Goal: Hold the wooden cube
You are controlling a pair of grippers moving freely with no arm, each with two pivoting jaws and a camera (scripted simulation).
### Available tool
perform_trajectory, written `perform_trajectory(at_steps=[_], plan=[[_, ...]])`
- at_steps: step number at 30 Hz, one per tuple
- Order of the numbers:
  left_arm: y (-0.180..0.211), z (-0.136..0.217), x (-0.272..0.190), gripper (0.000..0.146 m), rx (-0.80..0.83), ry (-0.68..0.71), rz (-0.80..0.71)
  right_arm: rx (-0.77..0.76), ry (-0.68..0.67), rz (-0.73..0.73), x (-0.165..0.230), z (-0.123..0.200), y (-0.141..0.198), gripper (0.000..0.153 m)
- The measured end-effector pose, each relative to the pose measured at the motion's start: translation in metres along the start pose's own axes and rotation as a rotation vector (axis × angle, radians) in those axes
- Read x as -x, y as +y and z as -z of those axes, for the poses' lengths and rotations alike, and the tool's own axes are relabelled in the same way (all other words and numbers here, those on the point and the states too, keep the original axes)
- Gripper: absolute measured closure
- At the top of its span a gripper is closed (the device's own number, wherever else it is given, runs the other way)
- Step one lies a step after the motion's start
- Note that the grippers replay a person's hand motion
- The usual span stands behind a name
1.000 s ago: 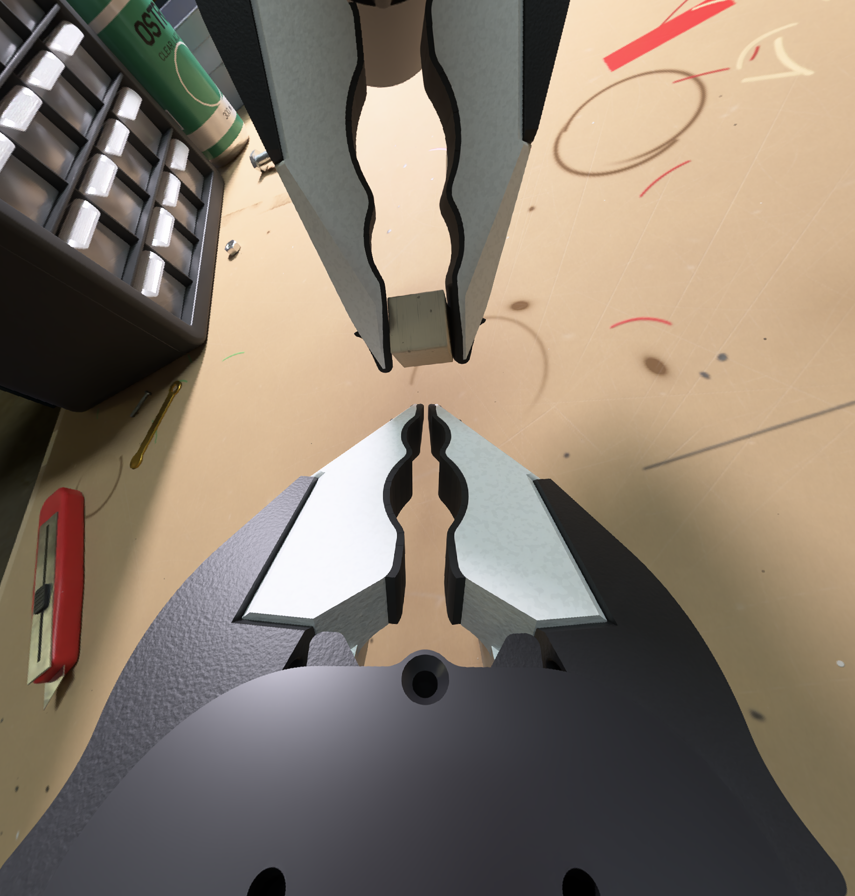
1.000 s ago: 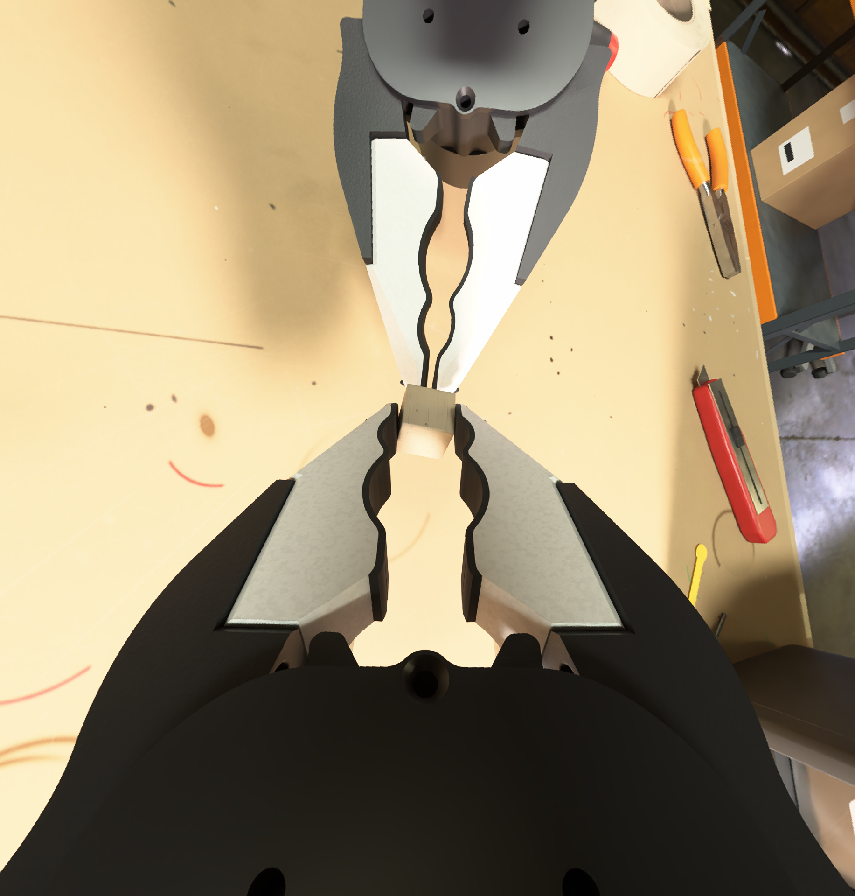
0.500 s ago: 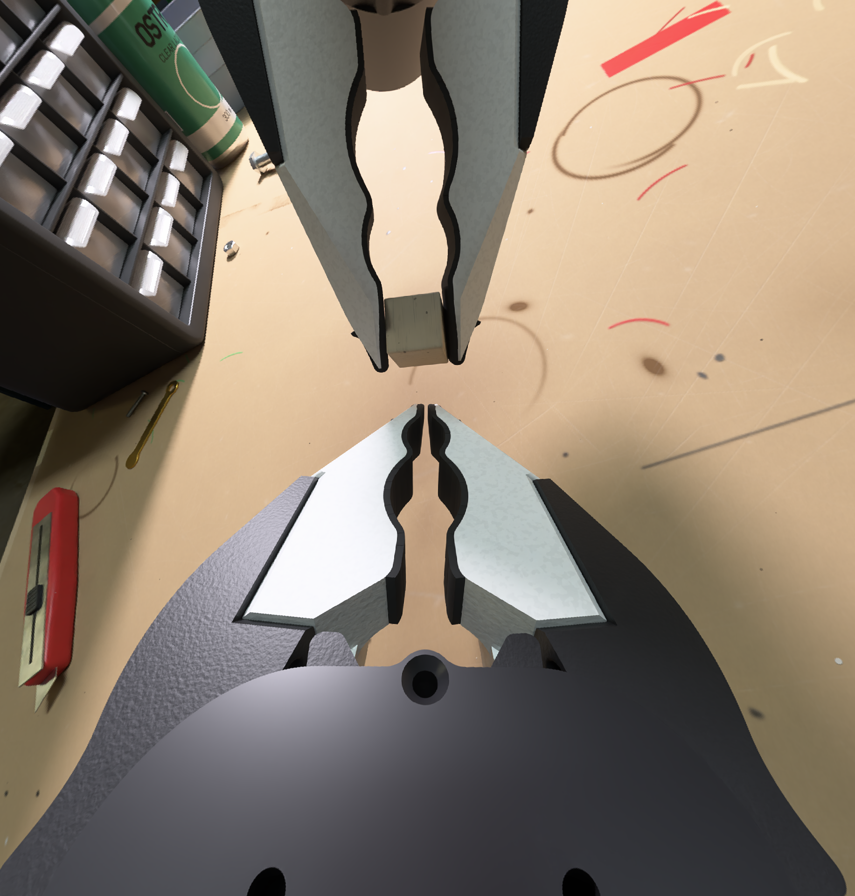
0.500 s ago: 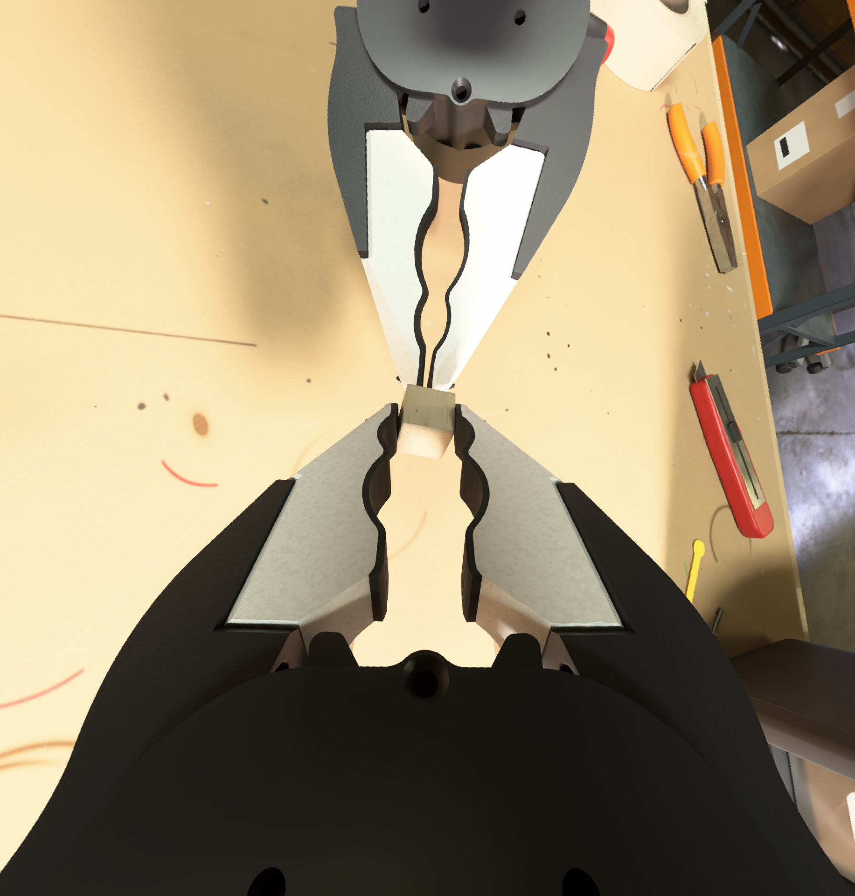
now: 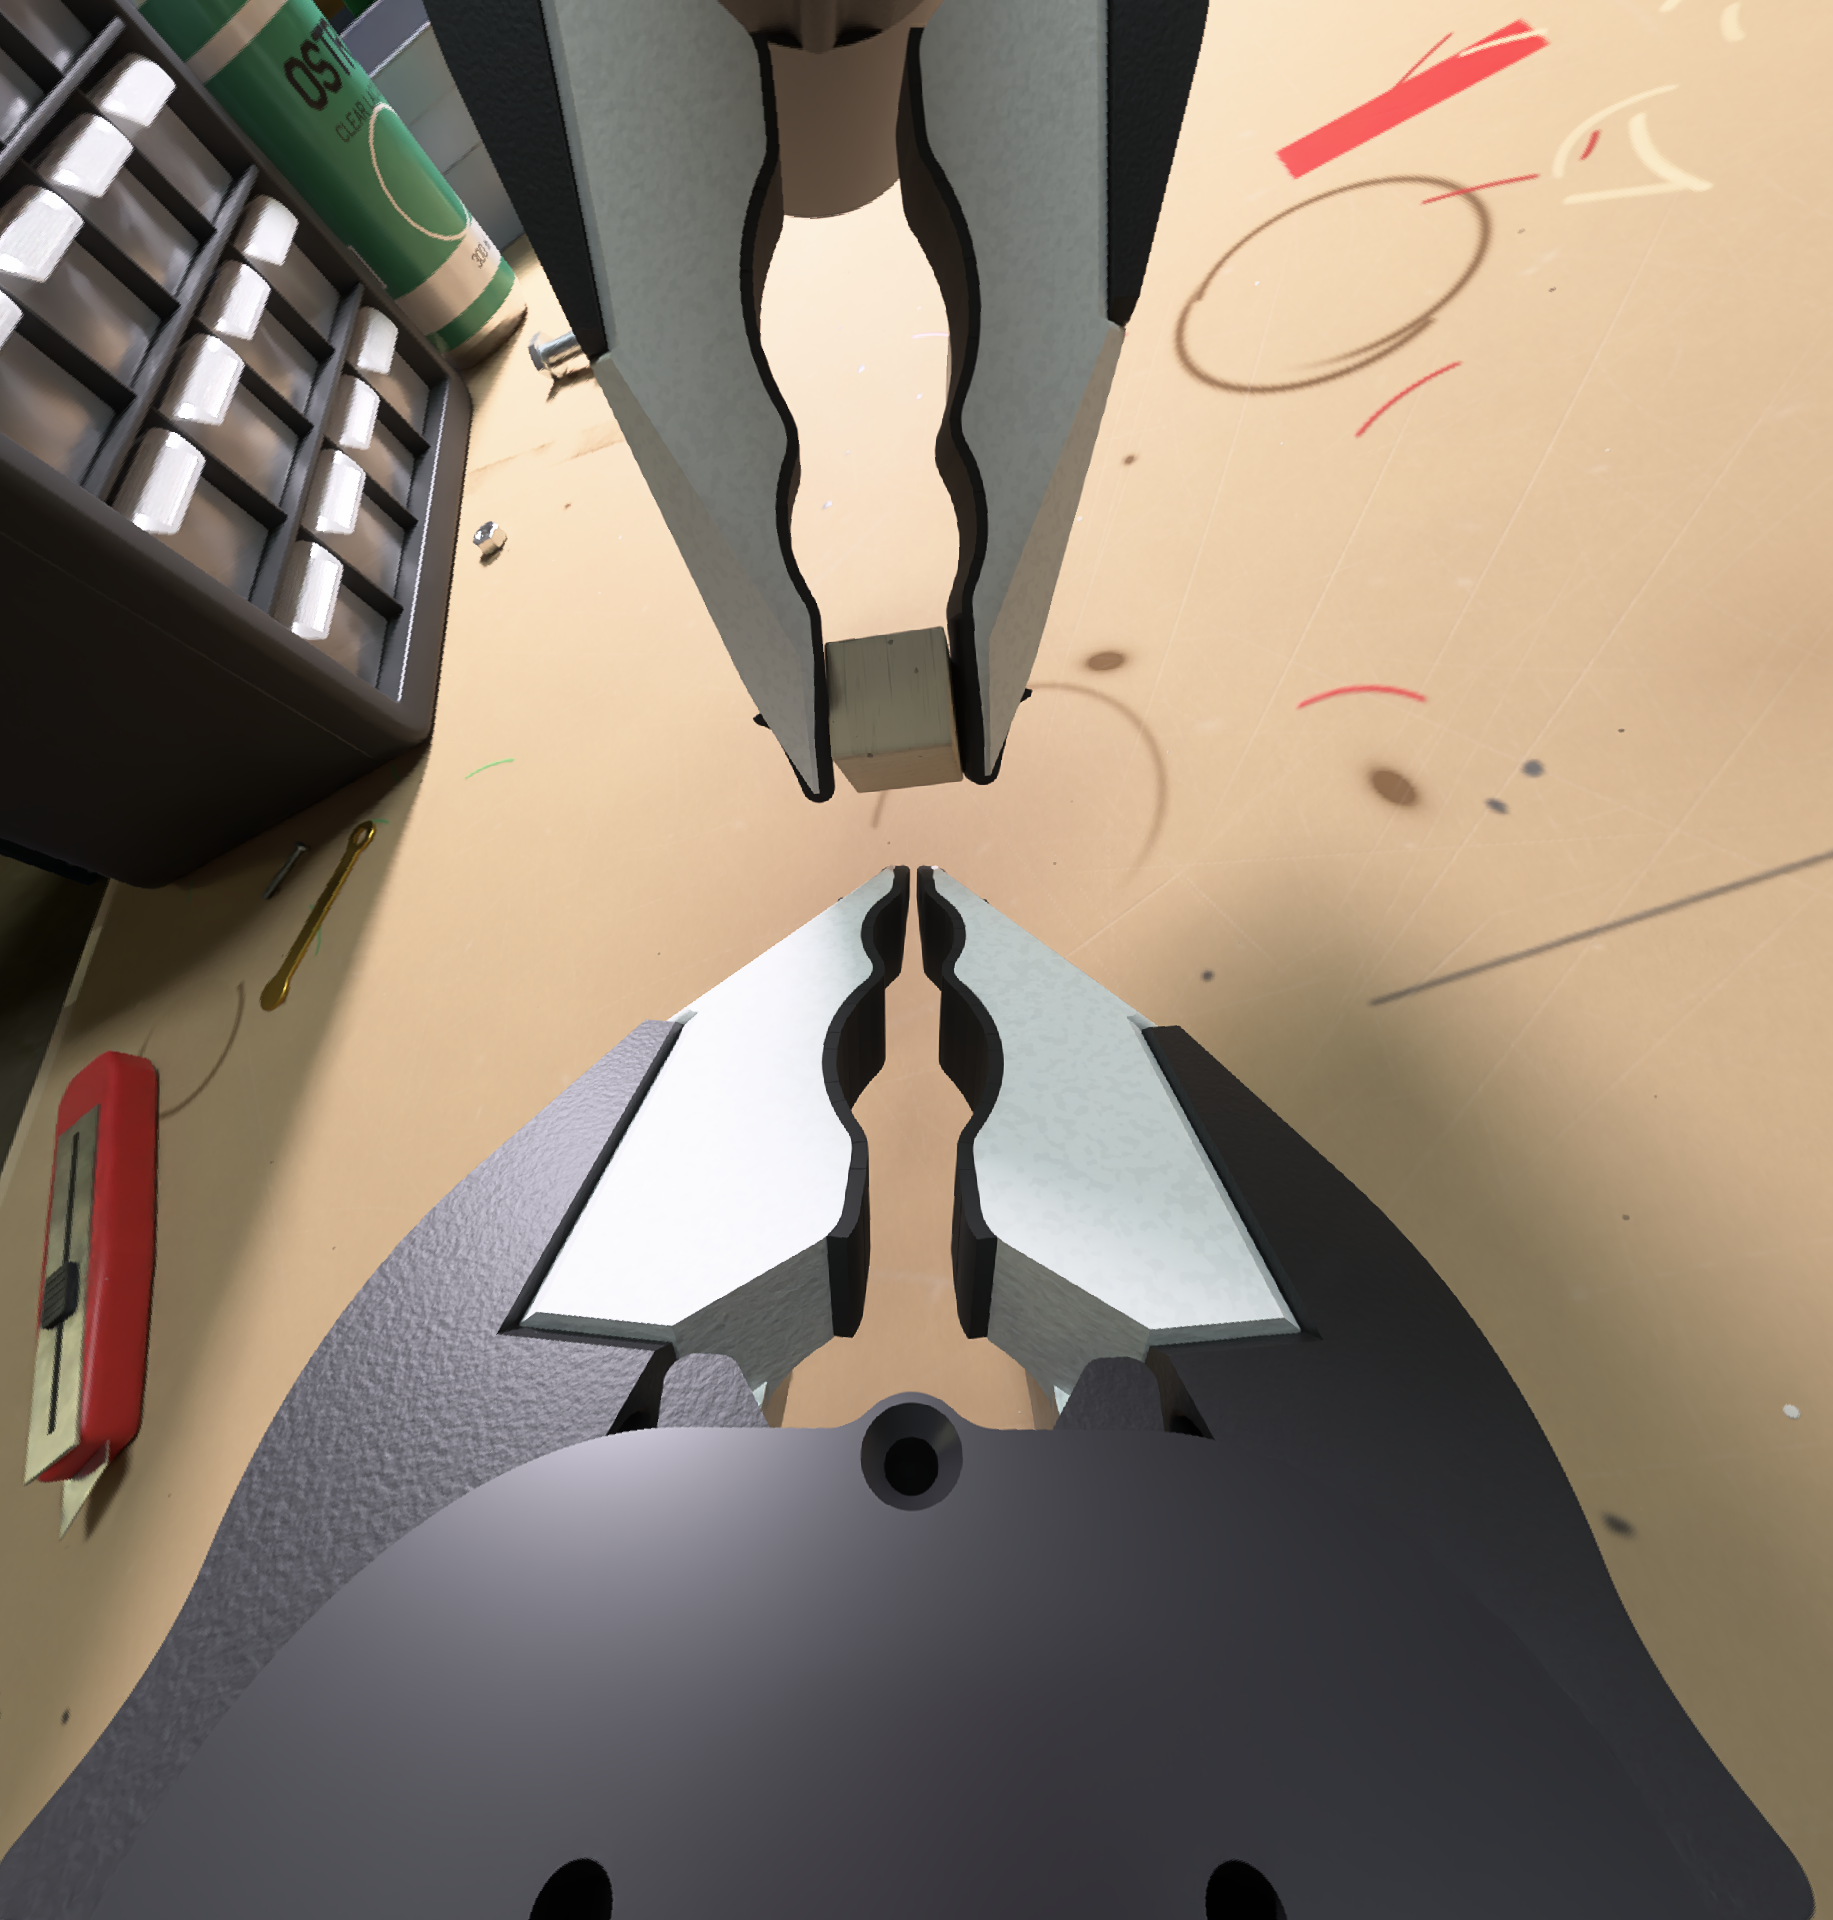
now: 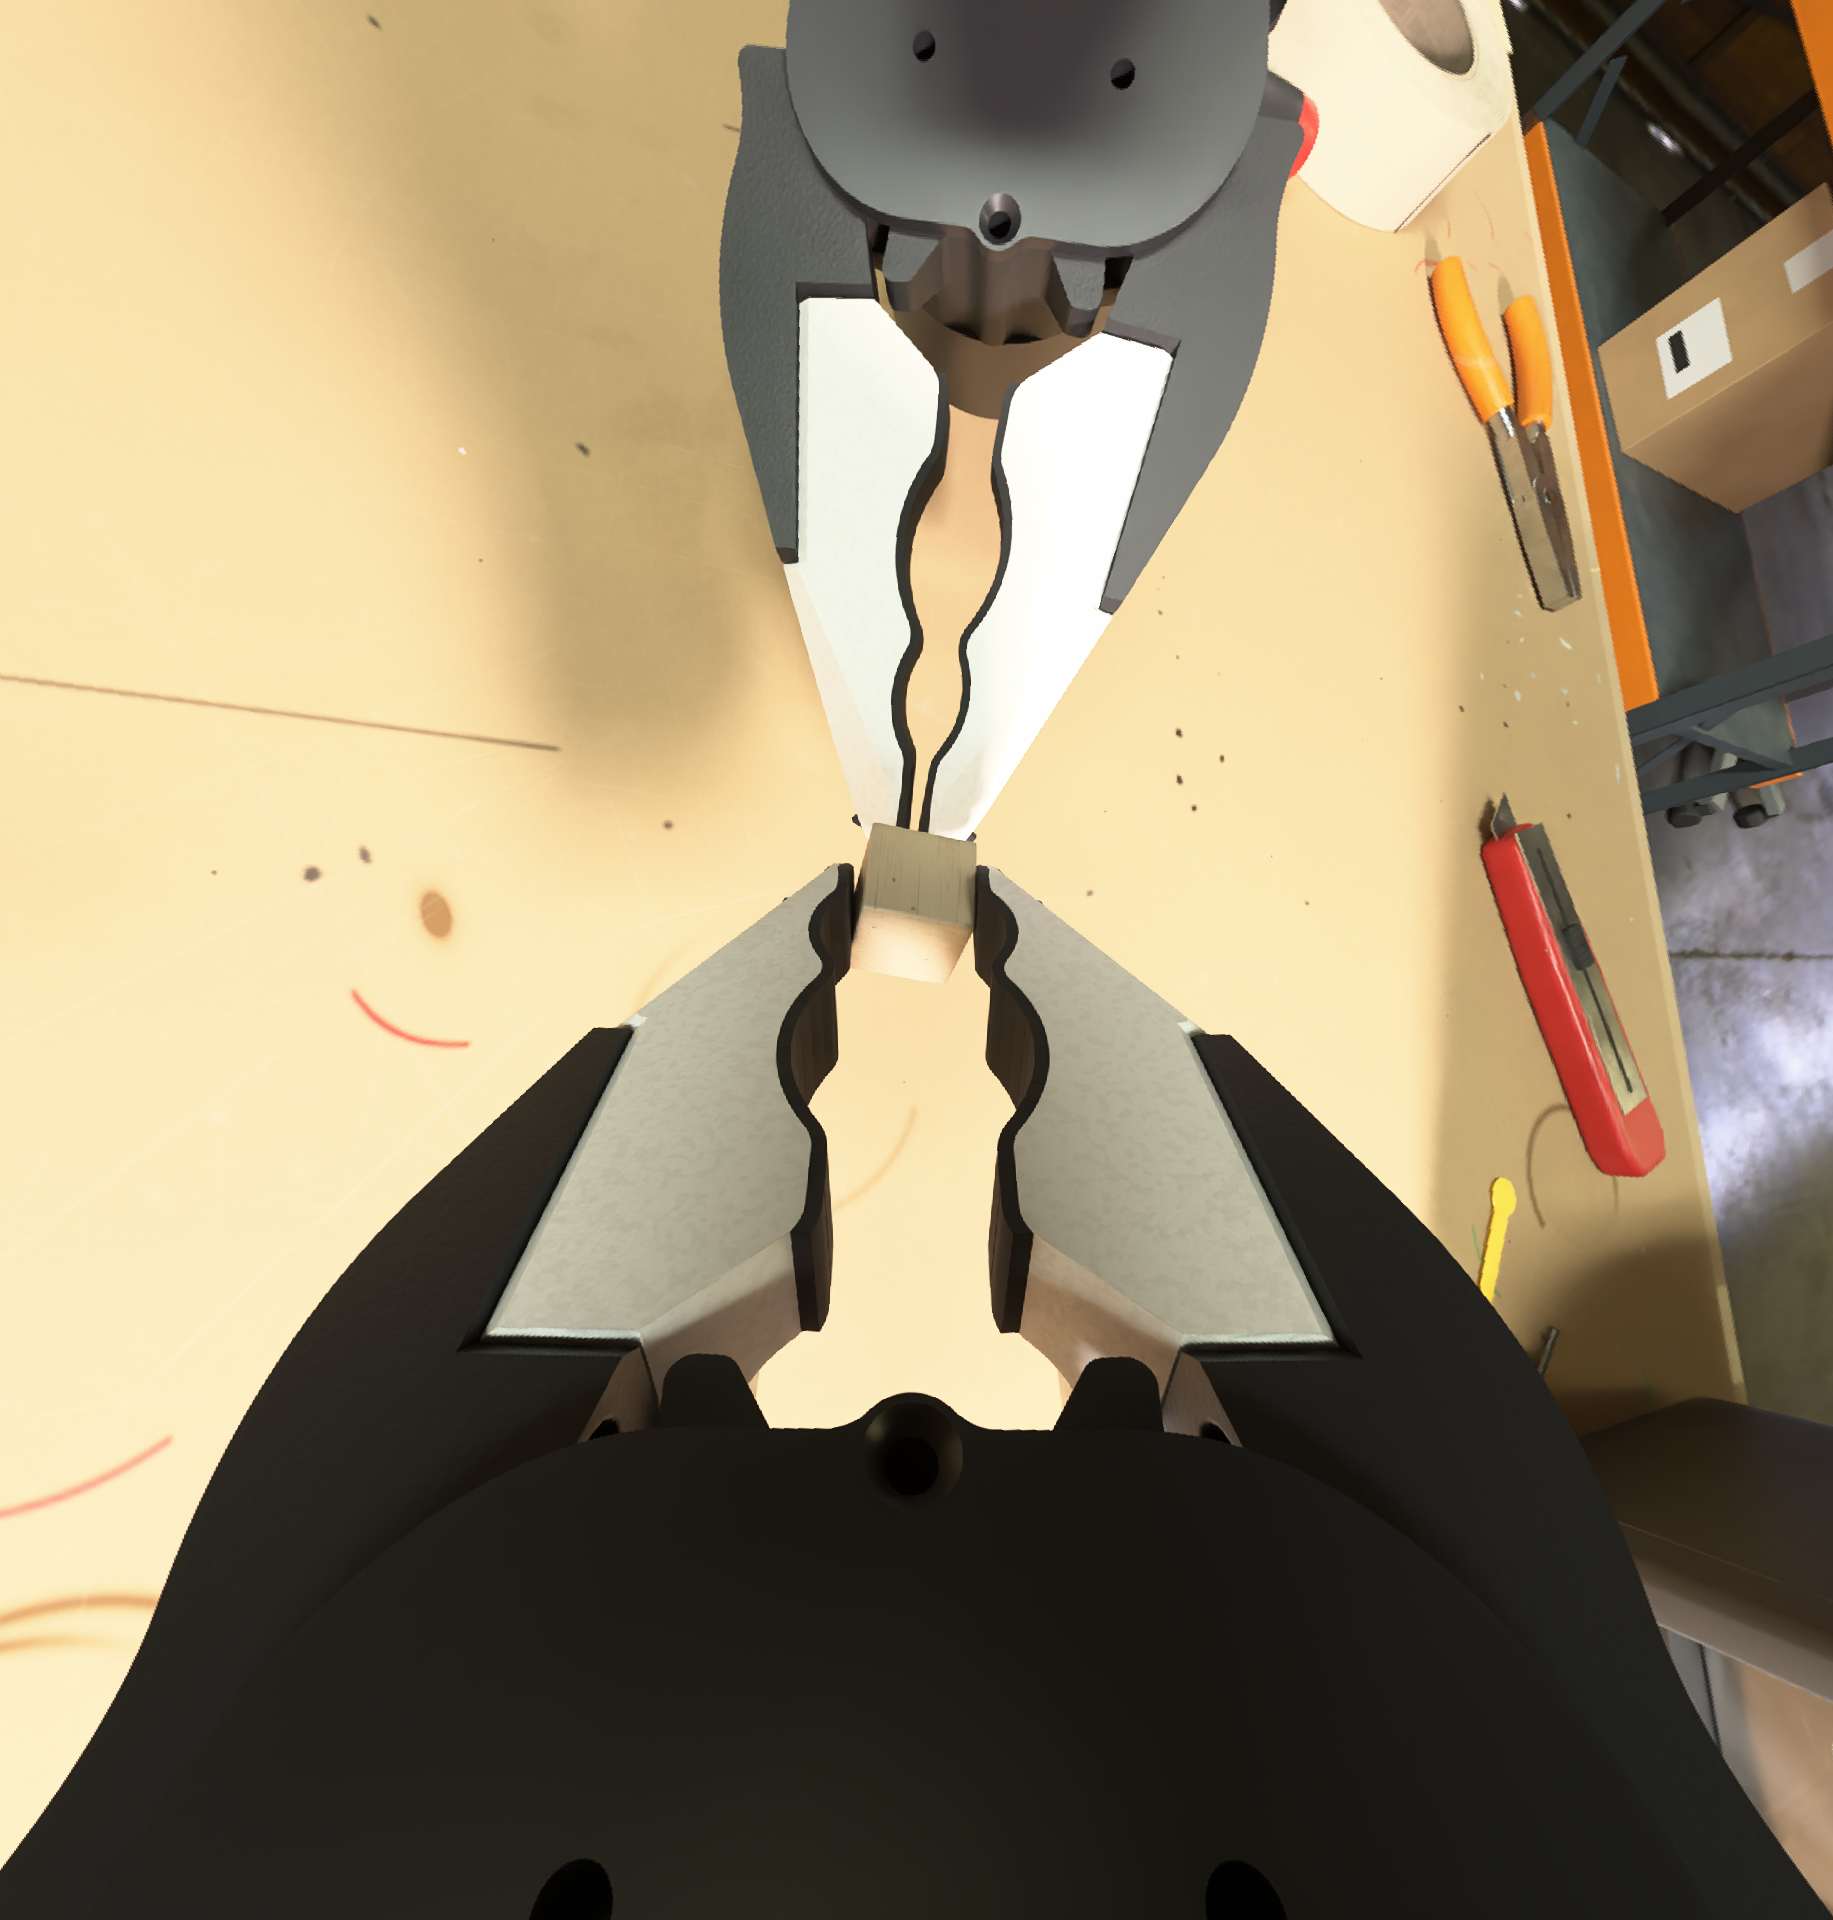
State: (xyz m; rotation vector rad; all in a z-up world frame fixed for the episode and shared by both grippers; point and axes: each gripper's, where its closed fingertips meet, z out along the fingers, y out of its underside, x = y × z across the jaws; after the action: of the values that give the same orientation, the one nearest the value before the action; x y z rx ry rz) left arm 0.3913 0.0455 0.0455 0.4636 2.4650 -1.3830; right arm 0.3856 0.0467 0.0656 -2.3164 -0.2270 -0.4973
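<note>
A small pale wooden cube (image 6: 914, 906) is clamped between the fingertips of my right gripper (image 6: 912, 894), held above the tan workbench (image 6: 268, 416). In the left wrist view the cube (image 5: 891, 707) shows straight ahead in the right gripper (image 5: 899, 774), which points toward me. My left gripper (image 5: 910, 873) is shut and empty, its tips a short gap in front of the cube. In the right wrist view the left gripper (image 6: 917, 821) sits just beyond the cube, tips nearly touching its far side.
A dark drawer organiser (image 5: 164, 436) and a green tube (image 5: 372, 166) stand at the left. A red utility knife (image 5: 91, 1268), a brass pin (image 5: 314, 914), a bolt (image 5: 548, 353) and a nut (image 5: 488, 538) lie nearby. Orange-handled pliers (image 6: 1504, 416), a tape roll (image 6: 1400, 94) and the bench edge lie right.
The right gripper with the cube has drifted slightly left and a touch up in the left wrist view. Both grippers keep their states; the gap between them stays about the same.
</note>
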Motion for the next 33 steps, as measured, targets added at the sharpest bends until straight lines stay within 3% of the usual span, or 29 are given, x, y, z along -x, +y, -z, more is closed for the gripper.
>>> perform_trajectory(at_steps=[15, 33], plan=[[-0.0018, -0.0012, -0.0005, 0.146, 0.067, -0.016, 0.008, 0.062, -0.004, -0.009, 0.0027, 0.0001, 0.0013, 0.13], [0.0004, -0.0005, 0.0017, 0.145, 0.015, 0.005, 0.054, -0.03, -0.009, -0.075, -0.003, -0.0006, 0.001, 0.13]])
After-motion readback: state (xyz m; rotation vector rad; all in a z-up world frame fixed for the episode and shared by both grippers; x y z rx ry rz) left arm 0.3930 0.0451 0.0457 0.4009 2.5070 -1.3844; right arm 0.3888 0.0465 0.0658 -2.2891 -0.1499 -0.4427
